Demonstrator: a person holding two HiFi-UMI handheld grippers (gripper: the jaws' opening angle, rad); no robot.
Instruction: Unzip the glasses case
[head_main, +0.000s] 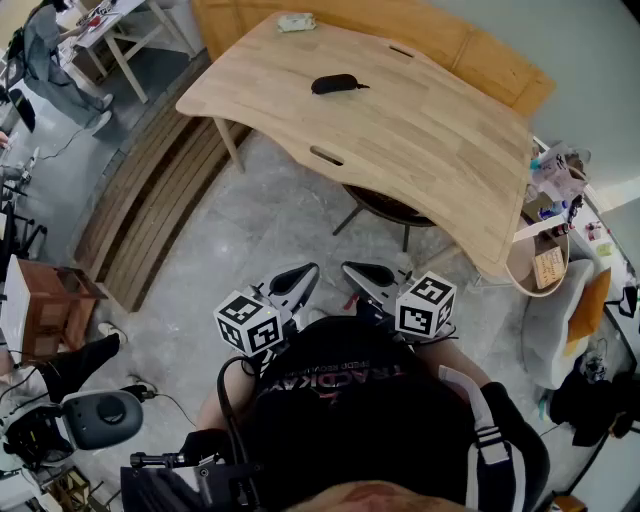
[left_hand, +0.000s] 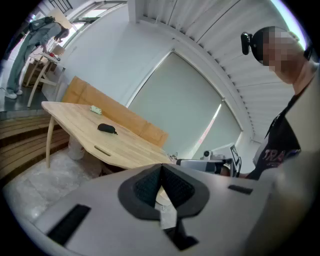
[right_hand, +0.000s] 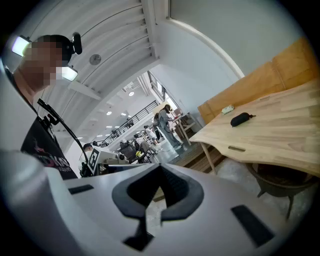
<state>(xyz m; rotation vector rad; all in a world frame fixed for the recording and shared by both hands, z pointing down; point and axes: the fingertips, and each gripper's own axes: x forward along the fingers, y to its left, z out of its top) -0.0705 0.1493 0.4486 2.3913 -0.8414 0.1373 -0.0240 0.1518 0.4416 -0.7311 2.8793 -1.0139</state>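
Note:
A black glasses case (head_main: 335, 84) lies on the wooden table (head_main: 420, 140), far from both grippers; it also shows as the small dark case (left_hand: 106, 128) in the left gripper view and the case (right_hand: 240, 119) in the right gripper view. My left gripper (head_main: 297, 283) and right gripper (head_main: 365, 280) are held close to the person's chest over the floor, well short of the table. Both are shut with nothing between their jaws: left gripper (left_hand: 161, 176), right gripper (right_hand: 160, 176).
A small pale object (head_main: 296, 22) lies at the table's far edge. A dark stool (head_main: 385, 208) stands under the table's near edge. A wooden bench (head_main: 150, 200) runs along the left. A shelf with clutter (head_main: 550, 180) stands at the right. People stand at a distant table (right_hand: 170, 125).

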